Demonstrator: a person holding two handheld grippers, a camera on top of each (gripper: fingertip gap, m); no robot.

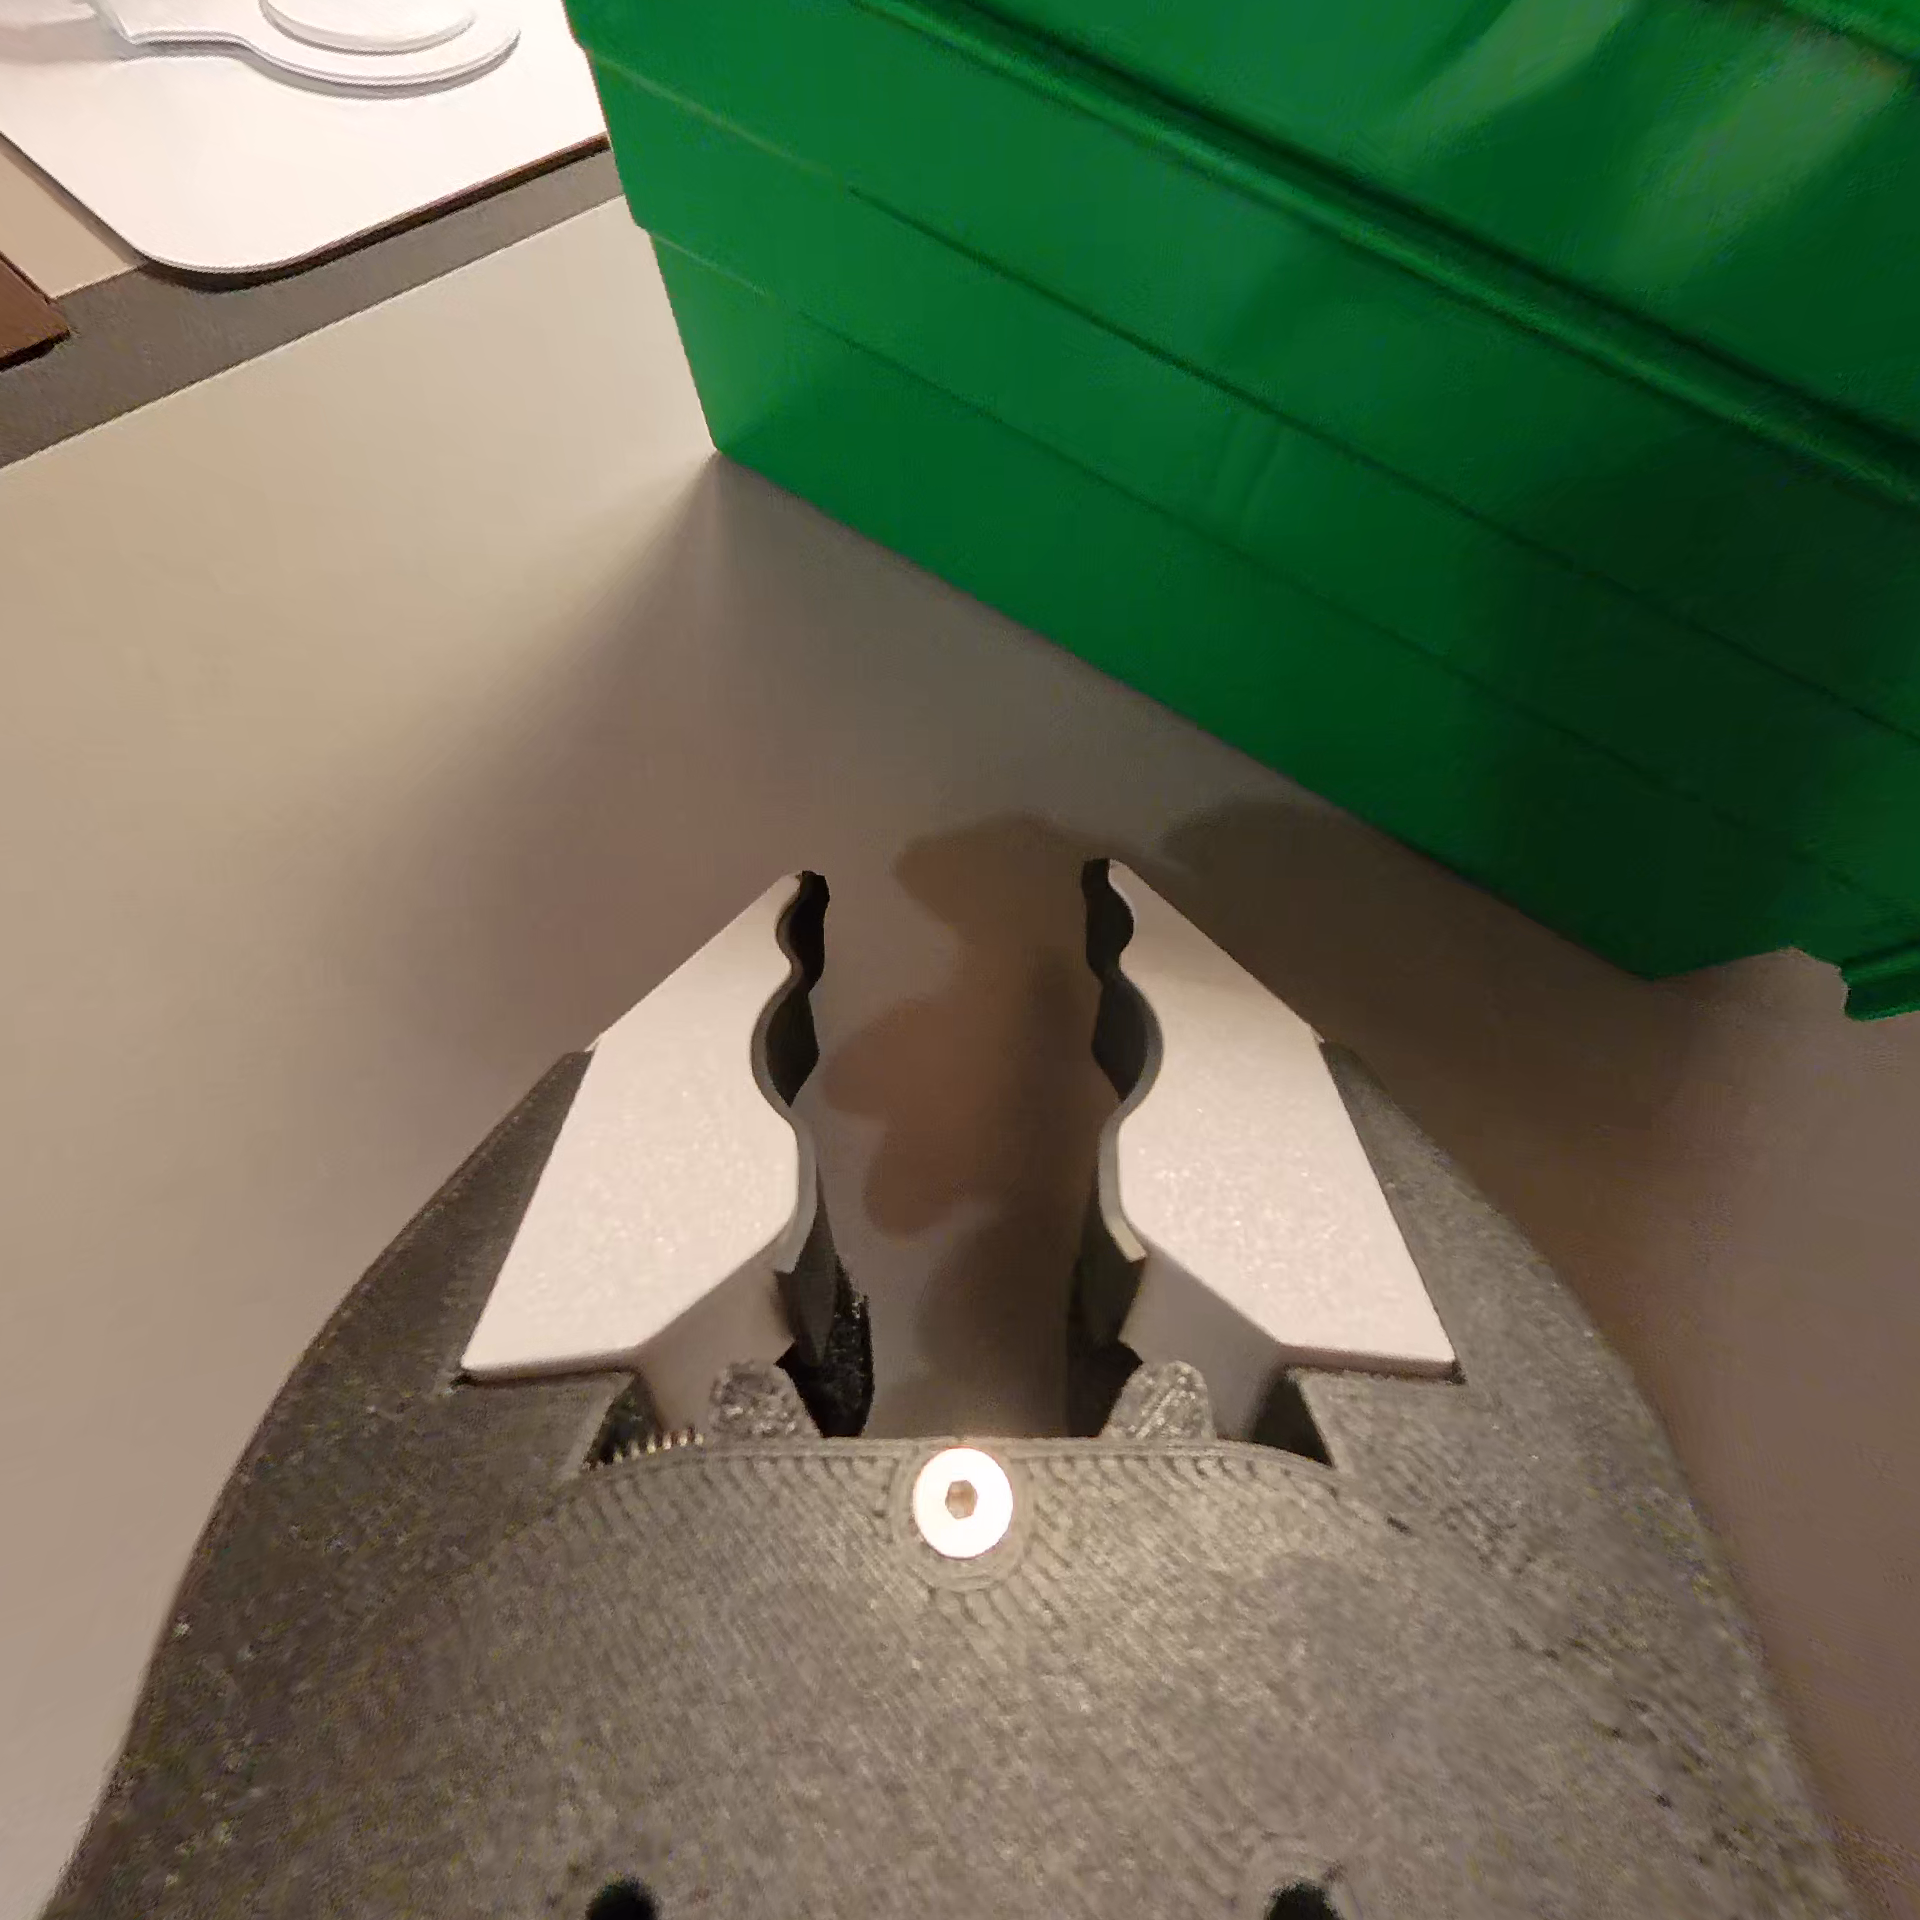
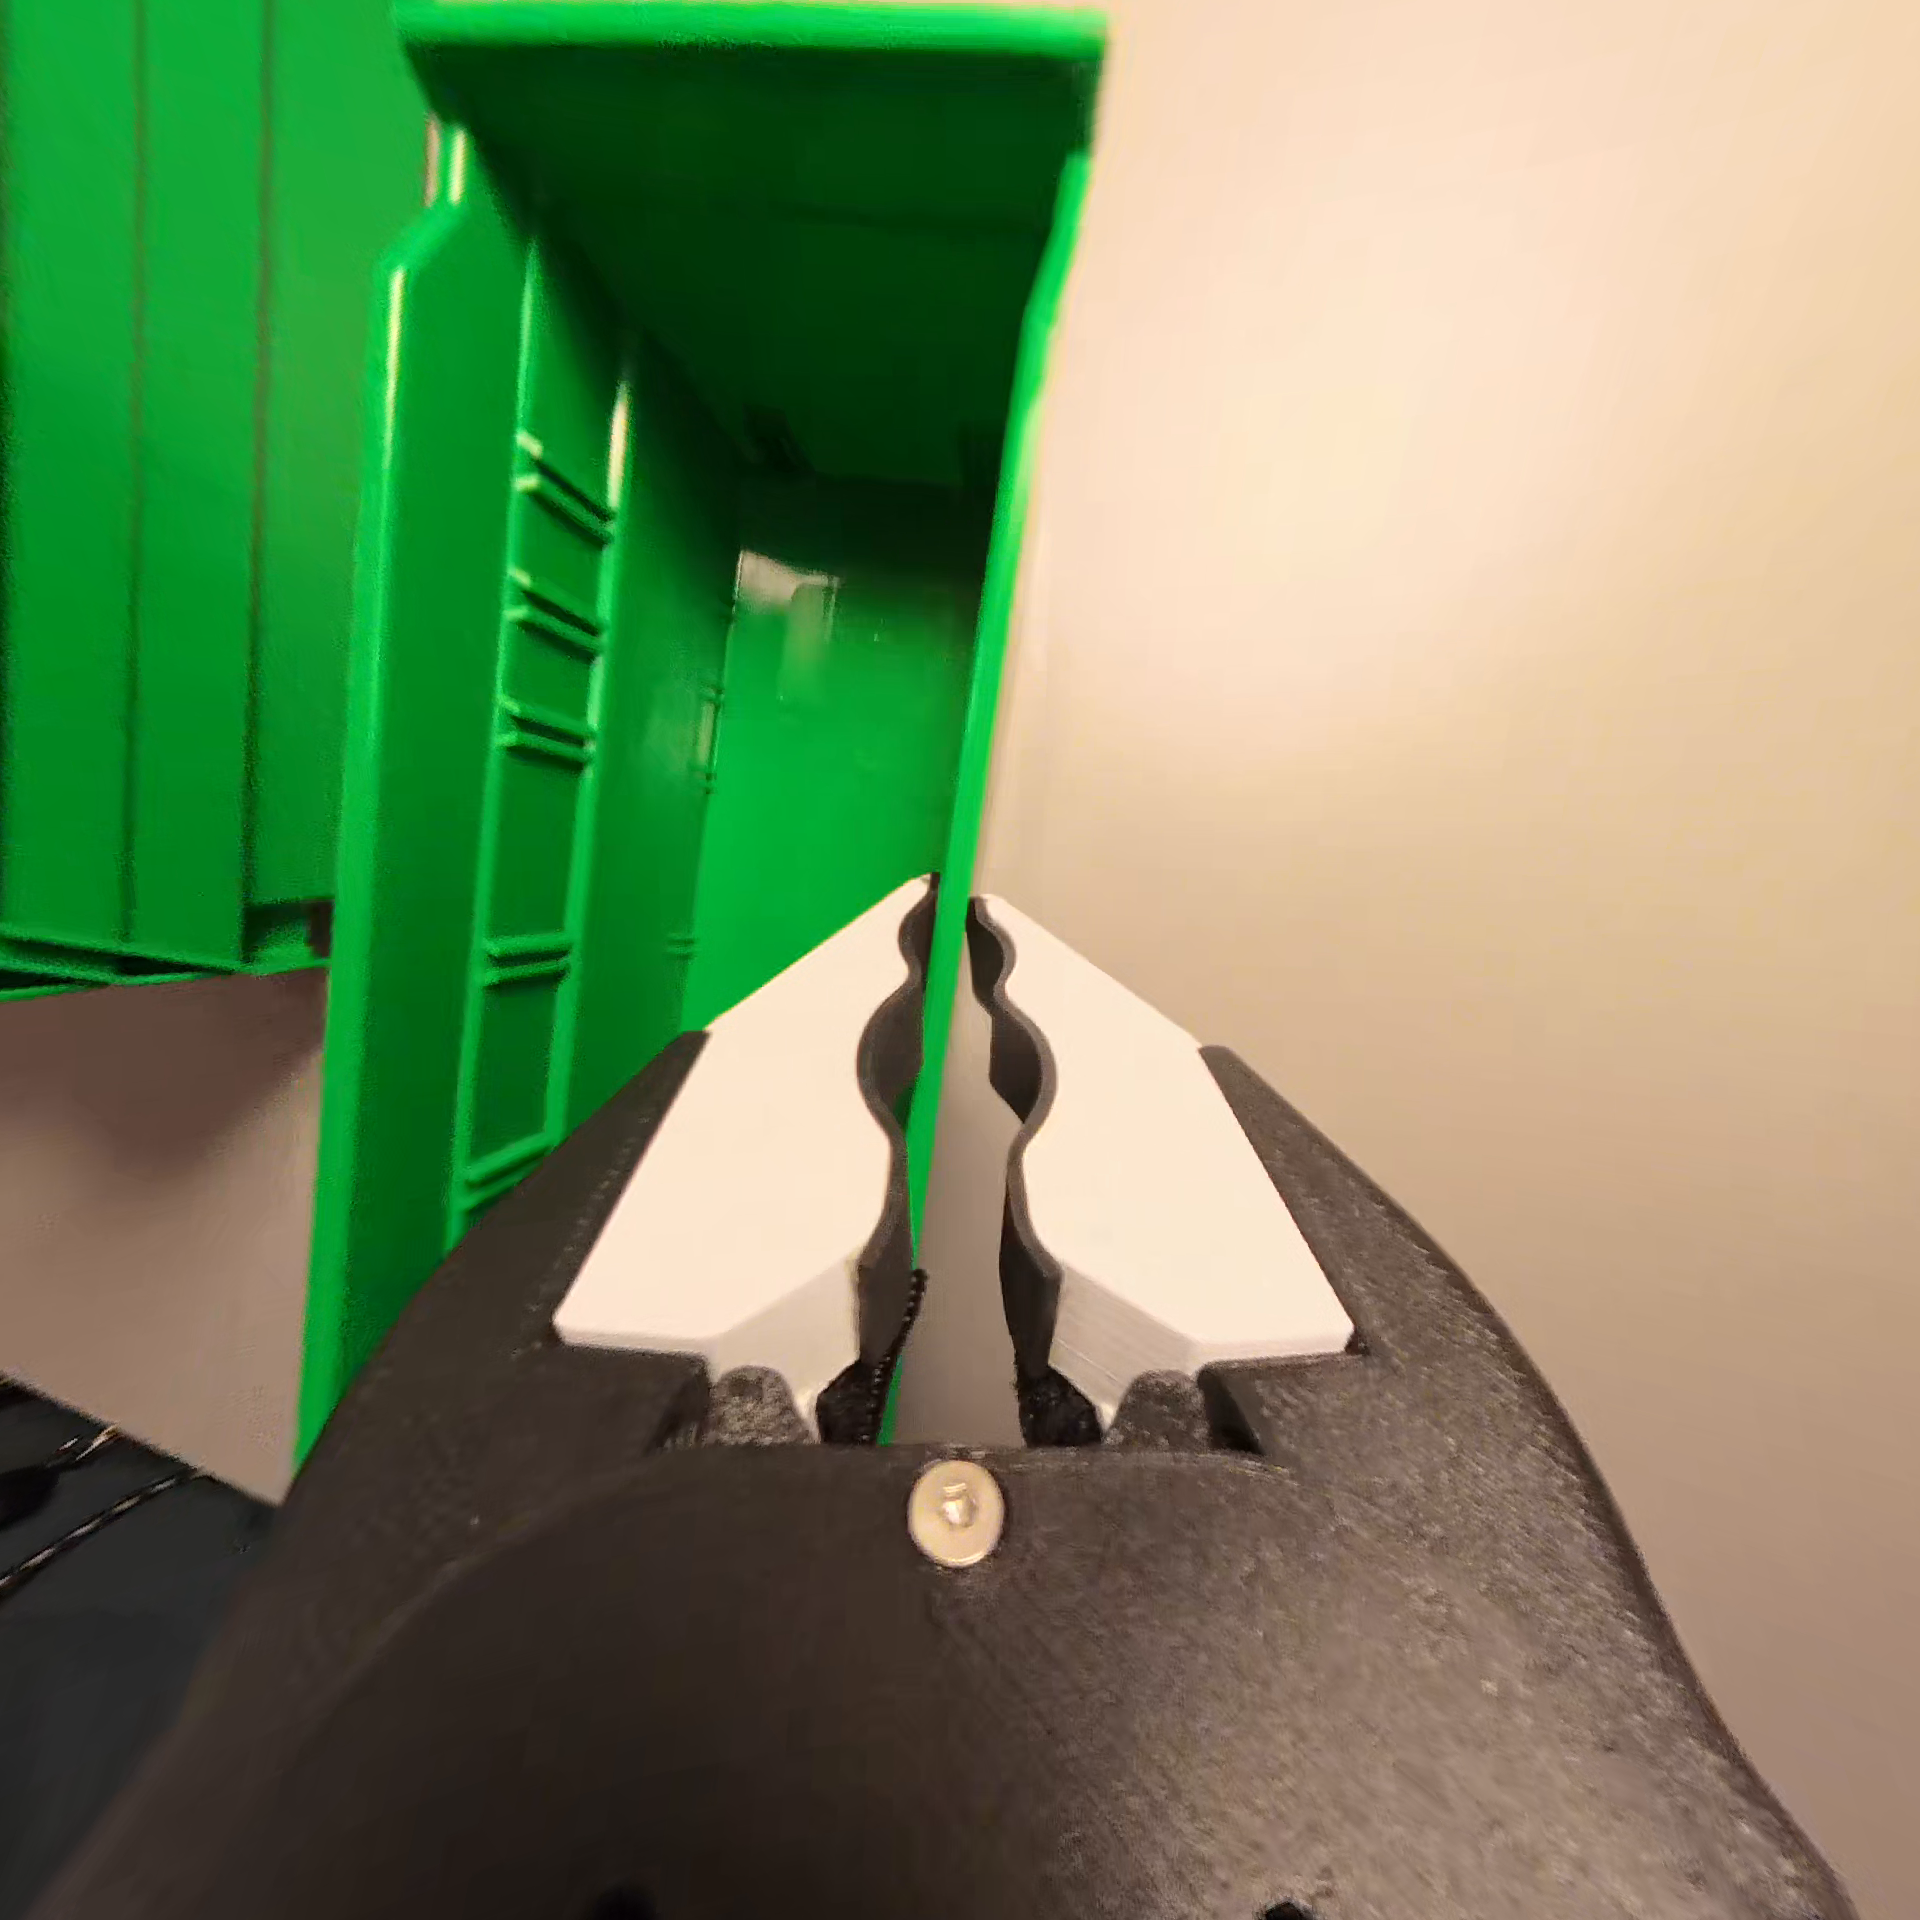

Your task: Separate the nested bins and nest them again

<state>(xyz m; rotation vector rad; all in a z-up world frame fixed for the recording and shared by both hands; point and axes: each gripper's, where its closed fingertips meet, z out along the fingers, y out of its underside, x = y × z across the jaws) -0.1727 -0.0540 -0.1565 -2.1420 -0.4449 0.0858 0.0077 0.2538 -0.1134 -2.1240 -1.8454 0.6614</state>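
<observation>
In the right wrist view my right gripper [image 2: 951, 894] is shut on the thin side wall [image 2: 997, 623] of a green bin [image 2: 727, 540], with a pad on each face of the wall. The bin's open inside faces the camera and it hangs off the beige table [image 2: 1455, 623]. More green bins [image 2: 156, 520] stand just to its left. In the left wrist view my left gripper [image 1: 954, 883] is open and empty above the table [image 1: 364, 727]. It sits a short way in front of the ribbed side of the stacked green bins [image 1: 1247, 364].
A white board [image 1: 260, 177] with clear plastic shapes [image 1: 364, 31] on it lies at the far left of the table, past the bins. A dark object with stitching [image 2: 83, 1475] shows at the lower left edge of the right wrist view.
</observation>
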